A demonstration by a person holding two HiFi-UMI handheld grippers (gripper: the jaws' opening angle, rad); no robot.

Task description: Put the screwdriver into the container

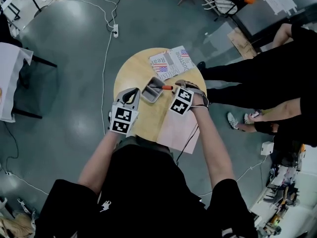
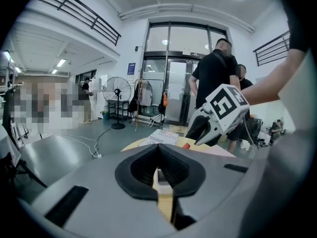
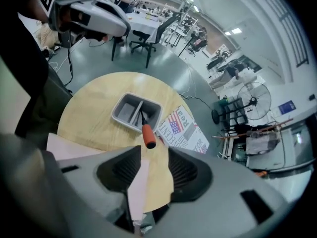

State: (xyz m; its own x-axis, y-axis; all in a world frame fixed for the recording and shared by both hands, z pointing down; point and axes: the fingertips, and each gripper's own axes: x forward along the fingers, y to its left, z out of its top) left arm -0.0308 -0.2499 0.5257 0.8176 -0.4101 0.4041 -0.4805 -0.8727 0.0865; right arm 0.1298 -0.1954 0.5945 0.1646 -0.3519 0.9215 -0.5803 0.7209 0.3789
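Screwdriver with an orange handle and a dark metal shaft (image 3: 147,134) lies tip-down in the grey rectangular plastic container (image 3: 120,115). Its shaft rests in one of the two compartments beside the middle divider, and its handle leans over the container's near rim and sticks out past it. The head view shows the same: the orange handle (image 1: 168,87) juts from the container (image 1: 150,94) toward the right gripper (image 1: 179,87). That right gripper (image 3: 154,152) has its jaws standing apart with nothing pressed between them, and the handle's end sits just beyond their tips. The left gripper (image 2: 159,155), on the other side of the container, has its jaws drawn together on nothing and rests near the container without touching it. Its own view shows only a thin slit between the pads. The container sits on a round pale wooden table (image 3: 89,108). A printed sheet with a flag picture (image 3: 181,125) lies just beyond the container and a pale pink sheet of paper (image 1: 178,128) lies on its near side. People stand well off to the container's right. The step in hand looks like the release. To do it well, keep the right jaws wide and draw them straight back along the handle's line so neither pad clips the orange end and levers the tip out. If the handle should lie fully inside, a light push on its end toward the container would likely tip it in, with the left gripper steadying the far wall.
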